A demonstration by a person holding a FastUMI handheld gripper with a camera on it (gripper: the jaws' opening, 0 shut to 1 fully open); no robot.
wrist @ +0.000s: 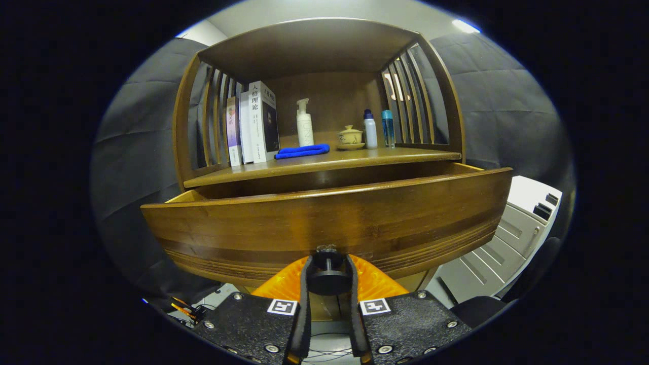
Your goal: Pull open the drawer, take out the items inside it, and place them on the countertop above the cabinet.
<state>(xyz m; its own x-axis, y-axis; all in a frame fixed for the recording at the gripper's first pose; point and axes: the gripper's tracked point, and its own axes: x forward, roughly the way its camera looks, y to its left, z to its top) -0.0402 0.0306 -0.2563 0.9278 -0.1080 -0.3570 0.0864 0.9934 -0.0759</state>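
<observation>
While the tool point(328, 276) grips its knob point(328, 278), the brown drawer point(324, 223) stands pulled out.

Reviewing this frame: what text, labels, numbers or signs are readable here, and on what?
"人格理论": spine of the tall white book on the countertop.
Neighbouring book spines: print too small to read.
White spray bottle: faint mark, blurred.
Hand-held gripper, fingers shut on the drawer knob: square code markers, no words.
</observation>
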